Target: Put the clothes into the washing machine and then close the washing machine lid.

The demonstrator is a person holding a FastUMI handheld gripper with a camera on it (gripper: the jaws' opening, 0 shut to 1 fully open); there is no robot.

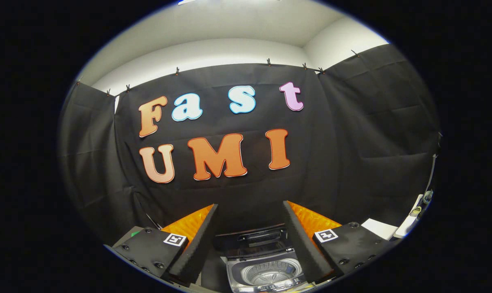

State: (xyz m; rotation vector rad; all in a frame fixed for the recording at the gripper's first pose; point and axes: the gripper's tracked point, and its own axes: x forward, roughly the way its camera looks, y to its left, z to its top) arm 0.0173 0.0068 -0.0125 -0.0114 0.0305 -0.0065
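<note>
Gripper view: gripper (250, 209) fingers were spread wide apart w/ nothing between the pads. Washing machine (264, 264) sat below & between them, lid (252, 240) raised at the back, drum (269, 273) open. Black cloth wall (352, 142) hung beyond; white block (379, 228) lay off to the right.

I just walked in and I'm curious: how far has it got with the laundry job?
Barely started, it seems. The washing machine sits between and below the fingers with its lid up, and the drum looks bare as far as it shows. The gripper is open and holds nothing. Still to do: fetch the clothes, drop them in, close the lid.
</note>
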